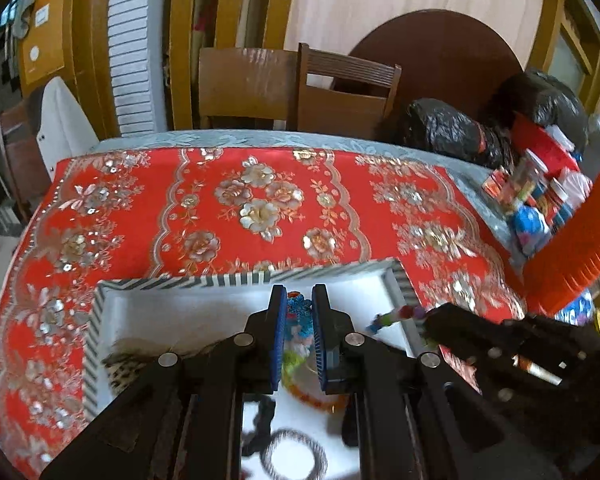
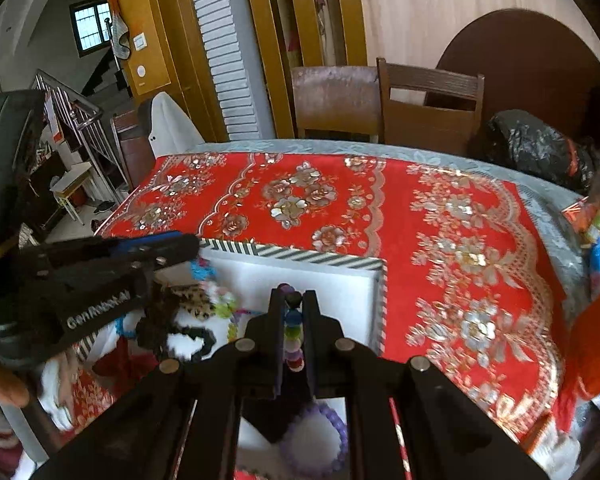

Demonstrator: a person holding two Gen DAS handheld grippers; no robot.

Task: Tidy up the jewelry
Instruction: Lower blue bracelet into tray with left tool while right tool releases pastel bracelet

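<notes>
A white tray with a striped rim (image 1: 180, 282) (image 2: 320, 258) lies on the red flowered cloth. My left gripper (image 1: 298, 294) is over the tray, shut on a colourful knitted band (image 1: 298, 320) of blue, pink and green pieces. In the right wrist view that band (image 2: 218, 296) dangles below the left gripper (image 2: 192, 246). My right gripper (image 2: 293, 298) is shut on a string of many-coloured beads (image 2: 294, 332), above the tray's right part. From the left wrist view the right gripper (image 1: 428, 320) holds those beads (image 1: 396, 316) by the tray's right rim. A purple bead bracelet (image 2: 324, 436), a black scrunchie (image 2: 188, 338) and a leopard-print piece (image 2: 198, 300) lie in the tray.
Two wooden chairs (image 1: 300, 92) stand behind the table. Black plastic bags (image 1: 452, 128), a red basket (image 1: 576, 240) and several small packets (image 1: 536, 196) crowd the table's right side. The table's left edge (image 1: 40, 208) drops to the floor.
</notes>
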